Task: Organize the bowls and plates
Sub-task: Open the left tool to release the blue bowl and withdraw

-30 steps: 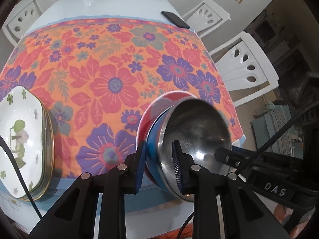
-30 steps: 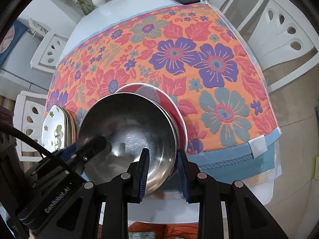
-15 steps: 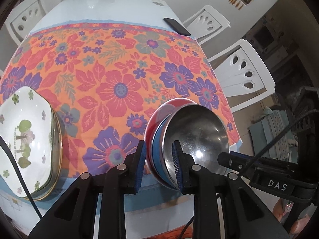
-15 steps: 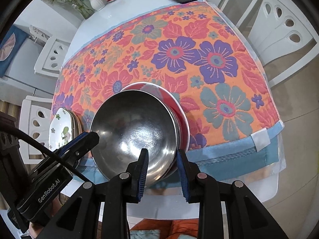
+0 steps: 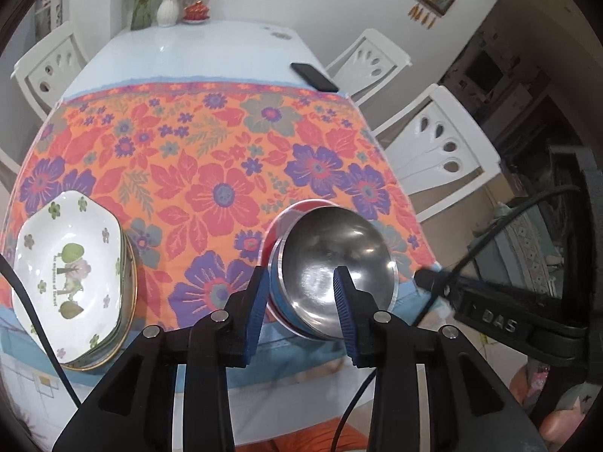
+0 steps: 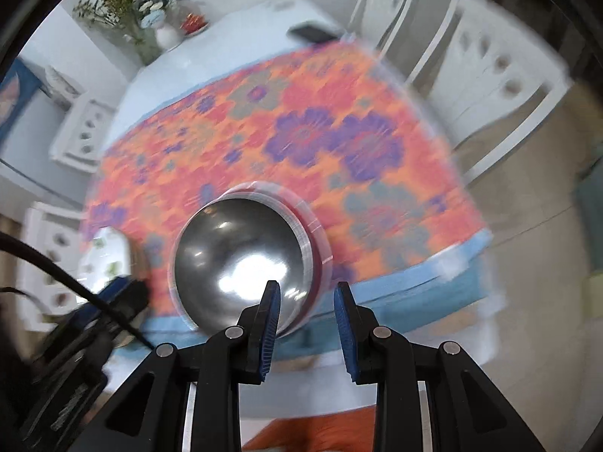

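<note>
A steel bowl [image 5: 331,263] sits nested in a blue bowl [image 5: 275,297] and a red one [image 5: 301,206] near the front edge of the flowered tablecloth [image 5: 211,173]. My left gripper [image 5: 301,290] hovers above the stack's left rim. Its jaws are opening and its pads are clear of the rim. In the blurred right wrist view the steel bowl [image 6: 241,256] lies below my right gripper [image 6: 307,293]. That gripper's jaws stand a narrow gap apart and press on nothing. From the left wrist view the right gripper [image 5: 426,278] is just off the bowl's right rim.
A stack of white plates [image 5: 68,263] with green tree prints rests at the front left. A black phone [image 5: 314,76] lies on the bare far part of the table, and a vase [image 5: 167,9] stands at the far end. White chairs [image 5: 433,158] line the right side.
Both grippers have risen away from the bowl stack, which stays on the cloth. The left jaws have widened off the rim, and the right gripper has drawn clear of the rim.
</note>
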{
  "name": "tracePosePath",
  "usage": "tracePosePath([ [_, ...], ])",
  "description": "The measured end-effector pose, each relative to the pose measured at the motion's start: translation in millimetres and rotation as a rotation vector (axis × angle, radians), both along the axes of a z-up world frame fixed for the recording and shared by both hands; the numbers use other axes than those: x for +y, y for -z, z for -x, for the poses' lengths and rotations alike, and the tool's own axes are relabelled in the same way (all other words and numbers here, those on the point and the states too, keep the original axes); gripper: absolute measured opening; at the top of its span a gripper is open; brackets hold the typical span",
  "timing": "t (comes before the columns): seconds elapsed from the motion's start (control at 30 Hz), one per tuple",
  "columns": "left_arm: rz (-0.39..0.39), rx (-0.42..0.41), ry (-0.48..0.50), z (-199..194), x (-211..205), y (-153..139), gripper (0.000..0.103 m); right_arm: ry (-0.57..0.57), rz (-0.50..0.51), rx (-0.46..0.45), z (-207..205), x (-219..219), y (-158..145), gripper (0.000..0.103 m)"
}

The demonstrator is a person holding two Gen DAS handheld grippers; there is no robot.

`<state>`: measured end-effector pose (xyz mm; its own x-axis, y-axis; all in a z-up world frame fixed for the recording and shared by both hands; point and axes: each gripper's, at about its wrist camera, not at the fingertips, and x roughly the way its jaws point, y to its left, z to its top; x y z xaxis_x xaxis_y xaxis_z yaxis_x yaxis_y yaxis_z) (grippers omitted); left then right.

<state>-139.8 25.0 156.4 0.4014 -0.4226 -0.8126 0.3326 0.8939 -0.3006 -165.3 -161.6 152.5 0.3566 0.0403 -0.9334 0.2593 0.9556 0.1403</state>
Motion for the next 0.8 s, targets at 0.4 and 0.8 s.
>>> tracePosePath([
  [0.4,0.026,-0.104,0.01,34,9,-30,0.061,-0.056,0.179,-0.185,31,33,-56,0.058],
  [0.8,0.048,-0.066,-0.058,28,24,-23,0.061,-0.06,0.151,-0.184,33,27,-51,0.058],
])
